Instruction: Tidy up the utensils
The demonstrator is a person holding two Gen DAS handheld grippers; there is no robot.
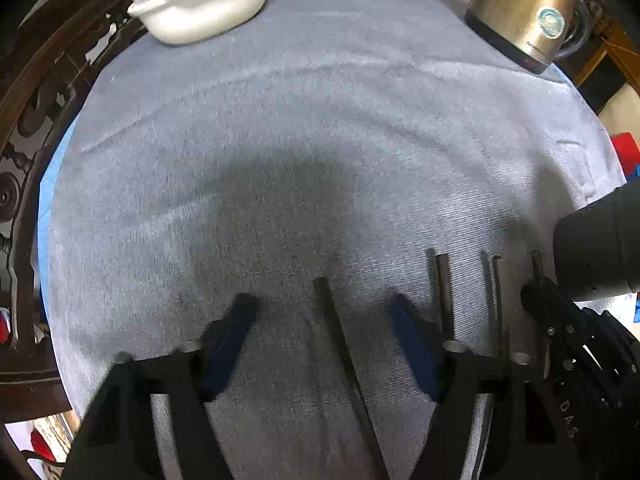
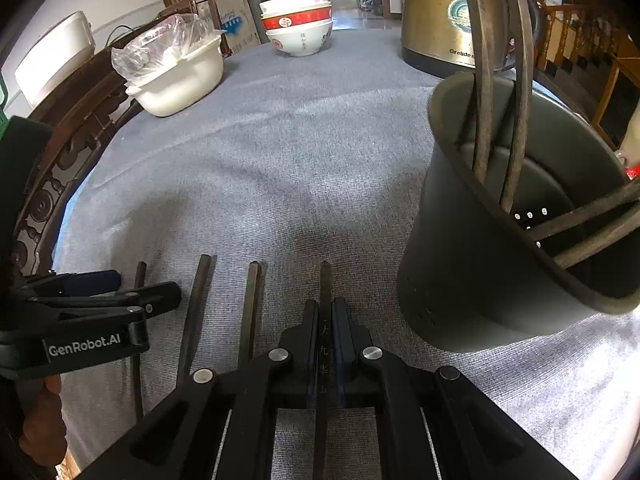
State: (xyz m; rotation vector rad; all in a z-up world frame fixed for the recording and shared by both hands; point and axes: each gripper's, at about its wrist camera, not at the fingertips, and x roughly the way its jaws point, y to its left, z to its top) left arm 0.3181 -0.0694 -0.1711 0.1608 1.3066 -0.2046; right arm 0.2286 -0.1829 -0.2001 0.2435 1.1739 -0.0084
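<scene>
white tub (image 2: 176, 80), bagged | stacked bowls (image 2: 298, 26) | brass kettle (image 2: 438, 20) | grey cloth (image 1: 300, 120)

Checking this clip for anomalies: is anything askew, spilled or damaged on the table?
Nothing spilled or damaged. Only the chopsticks in the grey holder lean and cross at different angles, and one lies between the left tongs.

grey ribbed cloth (image 2: 280, 152) covers the table, dark brown chopsticks (image 2: 250, 308) at 6 o'clock, a dark grey holder (image 2: 460, 264) with pale dotted holes at 3, a brass-gold kettle (image 2: 436, 20) at 1, red-banded white bowls (image 2: 298, 26) at 12, black grippers with blue pads (image 1: 224, 344).
</scene>
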